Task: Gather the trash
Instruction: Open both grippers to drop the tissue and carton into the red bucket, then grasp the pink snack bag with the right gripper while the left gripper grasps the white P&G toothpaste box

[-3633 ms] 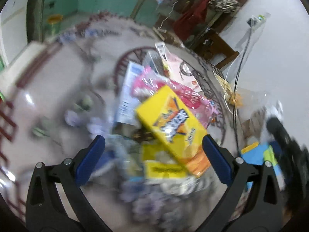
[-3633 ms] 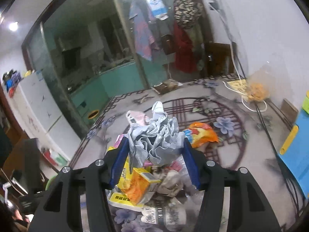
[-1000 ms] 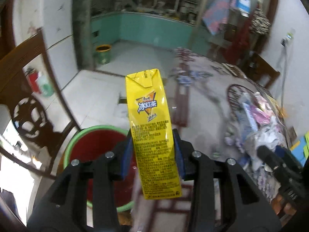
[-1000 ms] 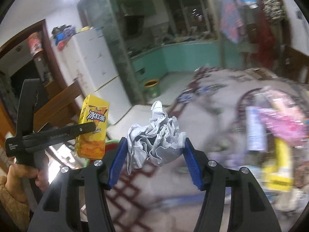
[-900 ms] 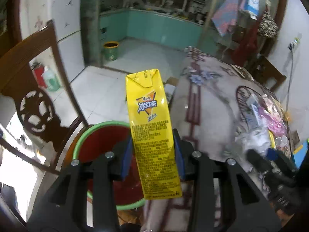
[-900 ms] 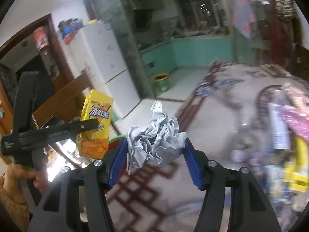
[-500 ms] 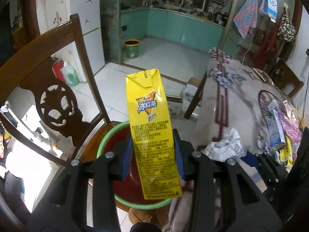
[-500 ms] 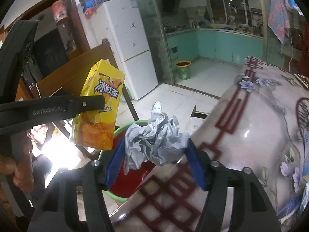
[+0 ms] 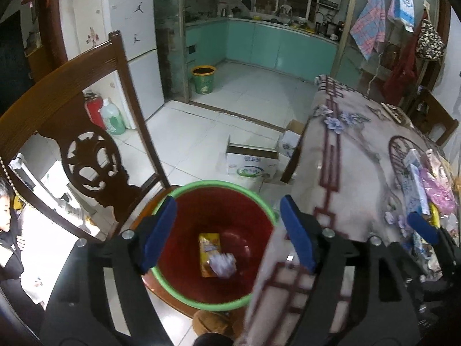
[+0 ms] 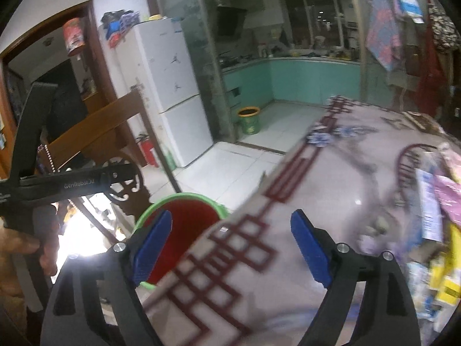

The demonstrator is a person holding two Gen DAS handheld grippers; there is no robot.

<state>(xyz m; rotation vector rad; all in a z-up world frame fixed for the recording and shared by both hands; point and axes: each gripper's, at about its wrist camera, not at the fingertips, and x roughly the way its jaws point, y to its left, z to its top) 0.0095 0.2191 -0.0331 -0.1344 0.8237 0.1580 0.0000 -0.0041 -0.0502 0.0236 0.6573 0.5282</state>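
A red bin with a green rim stands on a wooden chair beside the table. At its bottom lie the yellow drink carton and the crumpled grey-white paper. My left gripper hangs over the bin, its jaws opening with nothing between them. My right gripper is over the table's corner, its jaws opening and empty. More trash lies piled on the table at the right.
The table has a glossy patterned top, its edge beside the bin. A carved chair back rises left of the bin. An open cardboard box sits on the tiled floor. A person's hand holds the left gripper.
Both grippers opened. The yellow carton left the left gripper and the crumpled paper left the right one; both now lie in the bin. The right gripper swung back over the table.
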